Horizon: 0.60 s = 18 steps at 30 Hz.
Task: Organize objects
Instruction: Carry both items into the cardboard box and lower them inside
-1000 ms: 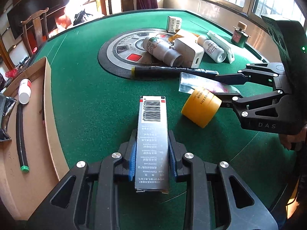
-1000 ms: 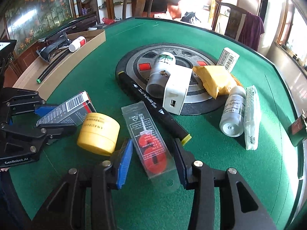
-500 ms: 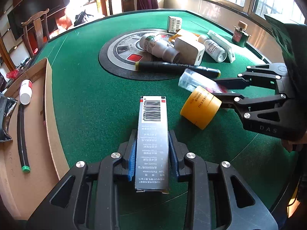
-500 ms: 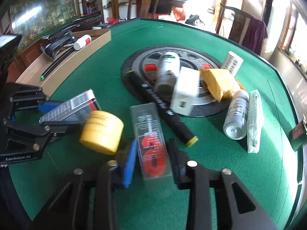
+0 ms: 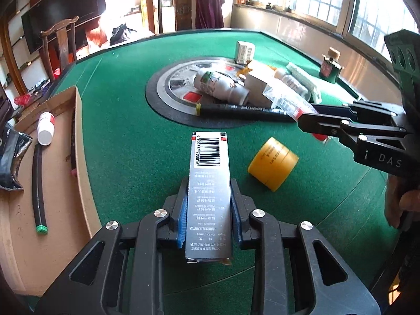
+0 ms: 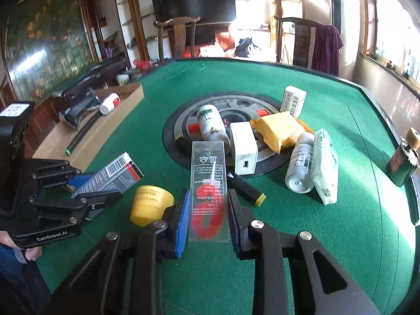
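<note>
Grey barcode carton (image 5: pixel 209 194) sat clamped in my left gripper (image 5: pixel 209 215), clear blister pack (image 6: pixel 208 191) in my right gripper (image 6: pixel 208 220); next, I judged, the cardboard tray (image 5: pixel 78 141).

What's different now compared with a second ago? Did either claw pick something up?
The right gripper closed on the clear packet with the red ring and lifted it off the green table, away from the yellow jar. The left gripper still holds the grey barcode box. The jar and the cardboard tray stayed put.
</note>
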Each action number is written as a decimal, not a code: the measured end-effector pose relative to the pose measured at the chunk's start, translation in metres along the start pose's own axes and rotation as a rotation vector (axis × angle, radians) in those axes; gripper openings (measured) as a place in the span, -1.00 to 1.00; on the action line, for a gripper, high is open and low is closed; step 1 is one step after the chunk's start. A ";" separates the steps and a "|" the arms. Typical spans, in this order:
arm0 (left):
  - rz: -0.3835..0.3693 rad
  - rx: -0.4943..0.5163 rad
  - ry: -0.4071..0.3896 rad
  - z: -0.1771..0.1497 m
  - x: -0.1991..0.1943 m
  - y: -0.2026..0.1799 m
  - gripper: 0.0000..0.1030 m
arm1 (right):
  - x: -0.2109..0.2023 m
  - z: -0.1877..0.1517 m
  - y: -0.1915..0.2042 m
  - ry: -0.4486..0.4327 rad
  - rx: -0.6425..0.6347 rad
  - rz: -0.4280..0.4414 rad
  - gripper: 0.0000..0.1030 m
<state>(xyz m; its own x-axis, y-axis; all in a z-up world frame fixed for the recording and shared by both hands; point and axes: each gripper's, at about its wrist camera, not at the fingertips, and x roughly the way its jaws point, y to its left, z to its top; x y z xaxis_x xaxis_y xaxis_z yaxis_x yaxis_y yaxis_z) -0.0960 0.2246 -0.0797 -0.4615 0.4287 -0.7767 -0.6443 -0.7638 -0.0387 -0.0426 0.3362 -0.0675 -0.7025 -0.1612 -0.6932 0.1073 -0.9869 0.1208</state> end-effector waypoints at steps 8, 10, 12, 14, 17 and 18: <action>-0.032 -0.083 -0.062 0.007 -0.021 0.024 -0.49 | -0.003 0.012 0.026 -0.040 0.051 0.070 -0.48; -0.032 -0.113 -0.083 0.009 -0.028 0.033 -0.49 | -0.001 0.017 0.039 -0.044 0.050 0.090 -0.48; -0.033 -0.141 -0.102 0.011 -0.036 0.046 -0.49 | 0.002 0.022 0.049 -0.045 0.053 0.107 -0.48; -0.026 -0.183 -0.117 0.011 -0.043 0.062 -0.49 | 0.006 0.028 0.063 -0.041 0.054 0.130 -0.48; -0.009 -0.244 -0.135 0.009 -0.053 0.088 -0.49 | 0.013 0.042 0.088 -0.037 0.039 0.156 -0.48; -0.004 -0.257 -0.141 0.007 -0.056 0.096 -0.49 | 0.014 0.046 0.097 -0.036 0.026 0.165 -0.48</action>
<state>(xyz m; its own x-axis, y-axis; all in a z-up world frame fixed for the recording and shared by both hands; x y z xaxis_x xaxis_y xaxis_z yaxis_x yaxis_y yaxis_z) -0.1359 0.1308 -0.0358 -0.5507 0.4813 -0.6820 -0.4789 -0.8514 -0.2140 -0.0745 0.2384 -0.0332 -0.7014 -0.3204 -0.6367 0.2052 -0.9462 0.2501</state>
